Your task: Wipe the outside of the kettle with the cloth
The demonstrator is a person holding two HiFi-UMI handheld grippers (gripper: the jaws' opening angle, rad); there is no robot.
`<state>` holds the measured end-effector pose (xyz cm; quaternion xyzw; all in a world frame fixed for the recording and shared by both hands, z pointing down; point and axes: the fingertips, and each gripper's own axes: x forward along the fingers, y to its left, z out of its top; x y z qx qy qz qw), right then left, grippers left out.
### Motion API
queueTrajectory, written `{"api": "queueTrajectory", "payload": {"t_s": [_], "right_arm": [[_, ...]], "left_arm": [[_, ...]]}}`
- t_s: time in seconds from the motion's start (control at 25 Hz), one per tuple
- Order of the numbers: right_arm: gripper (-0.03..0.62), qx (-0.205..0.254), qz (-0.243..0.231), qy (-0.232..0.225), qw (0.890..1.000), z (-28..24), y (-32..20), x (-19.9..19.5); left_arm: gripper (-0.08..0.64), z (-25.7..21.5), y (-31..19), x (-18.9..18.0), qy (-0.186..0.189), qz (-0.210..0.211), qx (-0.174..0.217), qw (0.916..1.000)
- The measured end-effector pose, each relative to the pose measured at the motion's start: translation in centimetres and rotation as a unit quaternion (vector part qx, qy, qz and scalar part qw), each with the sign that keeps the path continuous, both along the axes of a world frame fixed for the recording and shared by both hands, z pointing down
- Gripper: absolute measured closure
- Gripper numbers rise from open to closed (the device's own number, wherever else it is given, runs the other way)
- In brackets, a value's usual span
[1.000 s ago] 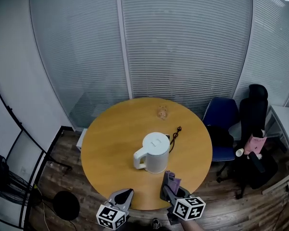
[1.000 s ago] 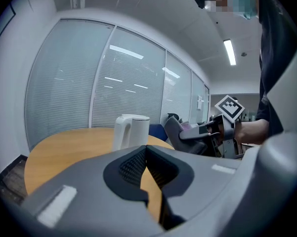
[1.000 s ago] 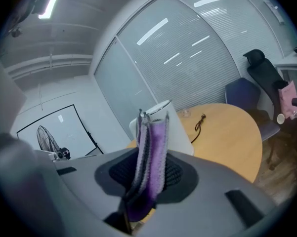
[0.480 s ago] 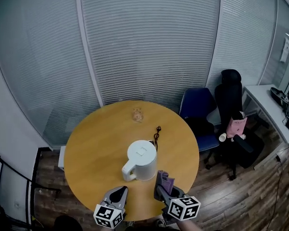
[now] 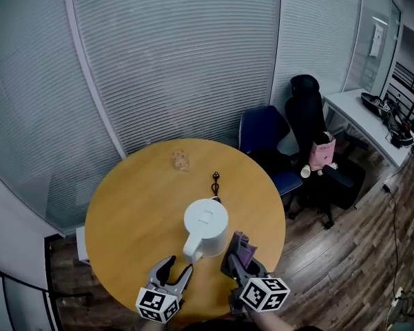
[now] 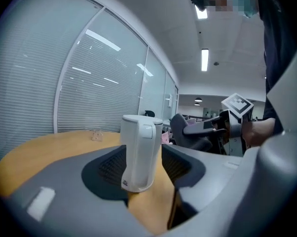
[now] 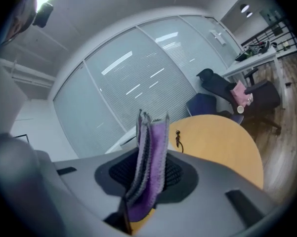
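A white kettle [image 5: 207, 225] stands near the middle of the round wooden table [image 5: 131, 205], its handle [image 5: 190, 249] turned toward me. My left gripper [image 5: 180, 268] is just short of that handle, and its jaws have just been opening. In the left gripper view the kettle [image 6: 141, 149] rises between the open jaws of the left gripper [image 6: 143, 174], and the pads stand apart from it. My right gripper [image 5: 235, 259] is shut on a folded purple cloth [image 5: 242, 247], close to the kettle's right side. In the right gripper view the cloth [image 7: 150, 164] stands upright in that gripper [image 7: 146, 184].
A black cord [image 5: 215, 183] and a small pale object [image 5: 180, 161] lie on the far half of the table. A blue chair [image 5: 262, 133] and a black office chair [image 5: 308, 109] stand at the right, with a desk [image 5: 361, 109] beyond. A blind-covered glass wall [image 5: 179, 61] is behind.
The left gripper's jaws went from shut to open, and it moved up to the kettle's handle. The head view swung, so the table and chairs shifted left. The right gripper kept the cloth.
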<state>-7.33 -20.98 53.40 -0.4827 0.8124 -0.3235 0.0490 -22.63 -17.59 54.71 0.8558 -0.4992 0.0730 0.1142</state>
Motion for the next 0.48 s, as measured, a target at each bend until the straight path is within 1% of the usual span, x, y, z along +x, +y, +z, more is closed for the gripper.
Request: {"api": "queueTrajectory", "payload": {"t_s": [0.12,0.24,0.36,0.48], "right_arm": [[0.491,0.017,0.048,-0.029,0.998,-1.1,-0.7,-0.4],[0.491,0.036,0.084,-0.07,0.993,-2.5,-1.5,-1.1],[0.491,0.046,0.105,-0.109,0.987,-3.5,-1.9,-2.0],[0.492,0.043,0.12,-0.126,0.984,-3.6,-2.1,-2.4]], "left_arm": [[0.325,0.3,-0.9,0.6,-0.016,0.047,0.0,0.9987],[0.322,0.7,-1.8,1.3,-0.032,0.079,0.008,0.9964],[0.322,0.9,-2.1,2.2,-0.038,0.111,0.016,0.993],[0.322,1.3,-2.1,2.9,-0.045,0.134,0.019,0.9898]]}}
